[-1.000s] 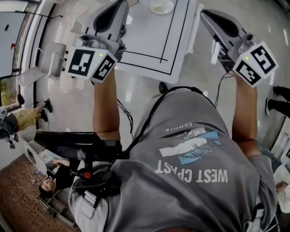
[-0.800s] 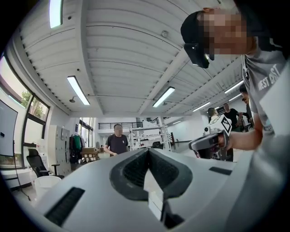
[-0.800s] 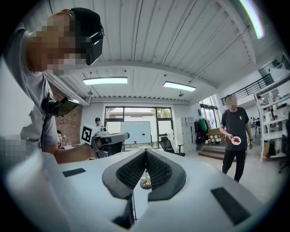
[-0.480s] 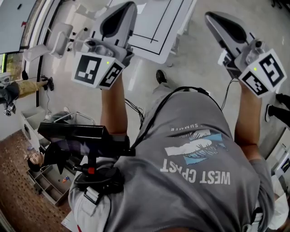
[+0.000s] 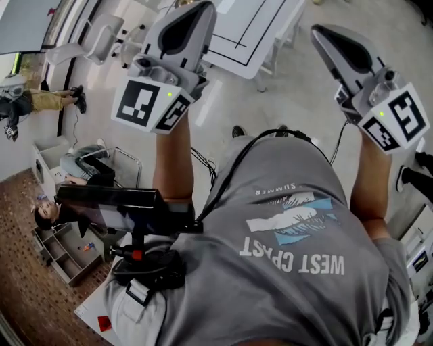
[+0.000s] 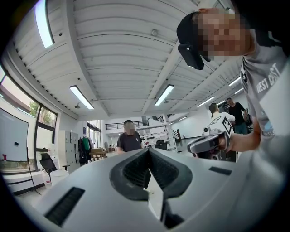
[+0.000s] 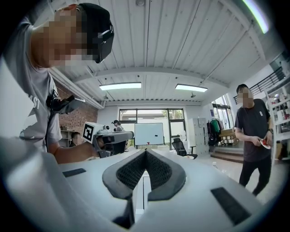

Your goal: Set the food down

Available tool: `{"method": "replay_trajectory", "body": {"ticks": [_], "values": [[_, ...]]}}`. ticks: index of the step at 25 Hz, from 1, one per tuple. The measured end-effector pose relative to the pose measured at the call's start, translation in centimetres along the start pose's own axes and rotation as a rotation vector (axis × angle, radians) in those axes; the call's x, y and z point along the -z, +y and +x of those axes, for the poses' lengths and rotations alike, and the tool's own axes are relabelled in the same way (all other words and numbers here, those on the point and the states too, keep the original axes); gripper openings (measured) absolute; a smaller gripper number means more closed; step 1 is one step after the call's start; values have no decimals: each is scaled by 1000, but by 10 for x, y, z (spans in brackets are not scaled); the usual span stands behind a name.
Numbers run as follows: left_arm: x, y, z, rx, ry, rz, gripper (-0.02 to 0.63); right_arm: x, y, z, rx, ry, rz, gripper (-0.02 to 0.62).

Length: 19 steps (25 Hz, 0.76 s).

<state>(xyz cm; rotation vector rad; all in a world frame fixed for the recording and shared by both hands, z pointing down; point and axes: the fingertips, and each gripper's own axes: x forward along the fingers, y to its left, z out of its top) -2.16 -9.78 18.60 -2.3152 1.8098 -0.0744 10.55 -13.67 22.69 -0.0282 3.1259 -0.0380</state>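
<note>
Beyond your raised hands, a white worktop [image 5: 247, 37] marked with black lines stands on a pale, glossy floor [image 5: 298, 101]. It is well ahead of both grippers and neither touches it. You hold your left gripper [image 5: 196, 10] and your right gripper [image 5: 323, 32] level in front of your chest, apart from each other. On the left one the fingers [image 6: 136, 171] are pressed together with nothing between them. On the right one the fingers [image 7: 131, 174] meet at their tips and grip nothing either. The food cannot be made out on the strip of worktop that shows, nor in either gripper view.

A pale office chair [image 5: 101, 42] stands on the floor to the left of the worktop. At the lower left of the head view, a grey shelf unit [image 5: 64, 250] sits against a brick surface [image 5: 24, 297], with a seated person [image 5: 51, 216] just beside it. Overhead, a white ribbed ceiling [image 6: 118, 54] carries strip lights [image 6: 81, 96]. In the right gripper view, tall windows [image 7: 176, 115] and a whiteboard [image 7: 149, 133] close the far end of the room. A bystander in a dark shirt [image 7: 253, 129] stands at the right, holding a small red-and-white object [image 7: 264, 143] too small to identify. In the left gripper view, another onlooker [image 6: 129, 141] stands past the fingers.
</note>
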Motion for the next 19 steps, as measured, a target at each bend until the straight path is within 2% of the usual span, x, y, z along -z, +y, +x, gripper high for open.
{"method": "replay_trajectory", "body": {"ticks": [7, 14, 19], "values": [[9, 2, -25, -9, 0, -1, 8, 10, 17, 10, -3, 2, -1, 6], [2, 44, -106, -1, -18, -21, 7, -2, 91, 65, 11, 20, -14, 6], [15, 67, -149, 15, -10, -28, 8, 4, 129, 97, 31, 21, -21, 6]]}}
